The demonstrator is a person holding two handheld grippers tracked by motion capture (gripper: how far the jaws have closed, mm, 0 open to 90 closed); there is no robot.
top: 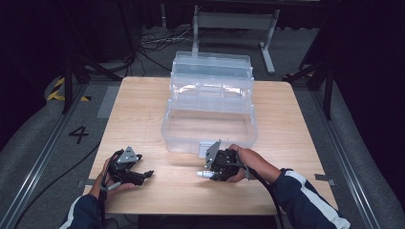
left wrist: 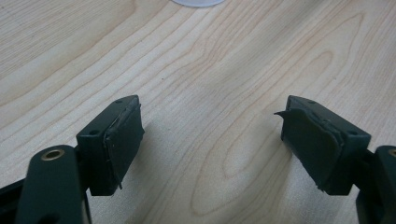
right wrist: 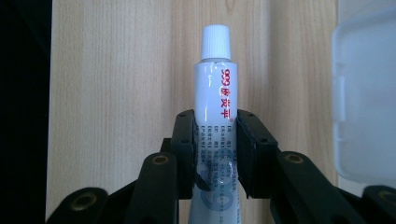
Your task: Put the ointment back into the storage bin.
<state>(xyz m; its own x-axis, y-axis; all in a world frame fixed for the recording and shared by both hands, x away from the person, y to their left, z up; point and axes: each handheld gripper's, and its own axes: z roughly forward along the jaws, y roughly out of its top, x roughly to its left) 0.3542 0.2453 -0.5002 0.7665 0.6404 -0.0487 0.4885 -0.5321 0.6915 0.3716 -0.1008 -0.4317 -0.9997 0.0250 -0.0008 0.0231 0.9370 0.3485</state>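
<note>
Right hand-held gripper [right wrist: 215,140] clamps ointment tube [right wrist: 216,93], long axis along jaws, cap forward; clear organizer box [top: 208,125] just beside. Left hand-held gripper [left wrist: 210,140] released, farther off.

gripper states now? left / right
Left gripper: open, nothing between the jaws, wooden table under it.
Right gripper: shut on the white tube, cap pointing away from the hand.

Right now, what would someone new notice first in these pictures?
The big clear plastic box, open with tiered trays, sits mid-table towards the far edge. Just in front of it, the right gripper is shut on a white tube with a ribbed cap and red lettering. The left gripper rests open over bare wood near the table's front-left corner.
</note>
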